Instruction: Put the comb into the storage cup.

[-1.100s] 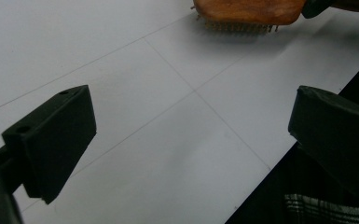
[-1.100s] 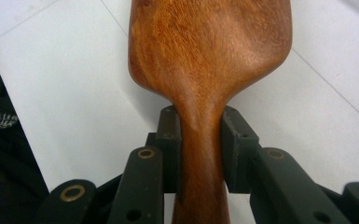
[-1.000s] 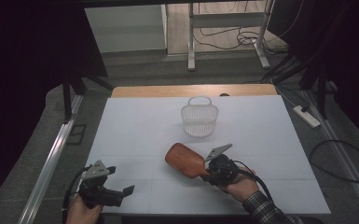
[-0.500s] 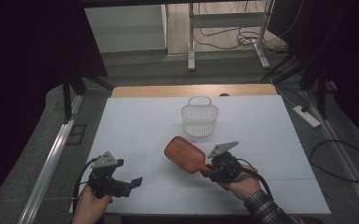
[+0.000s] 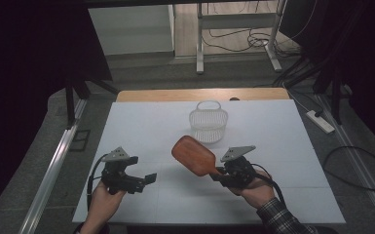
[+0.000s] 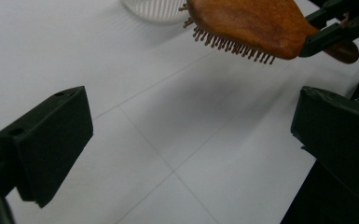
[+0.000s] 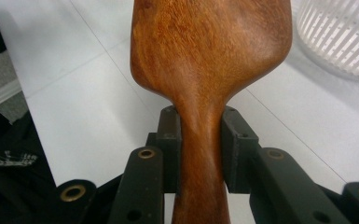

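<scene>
Clamping the narrow wooden neck between its jaws, the right gripper (image 5: 219,173) at lower centre-right of the high view holds the hairbrush (image 5: 195,155) raised off the white table (image 5: 282,131), paddle angled up-left (bristles face down in the left gripper view), probably so it can be carried onward. At lower left, the left gripper (image 5: 148,179) has its jaws spread and empty, pointed toward the brush. Farther back, at the frame's centre, stands a white basket (image 5: 208,124), a likely destination. No brand or writing is legible anywhere.
</scene>
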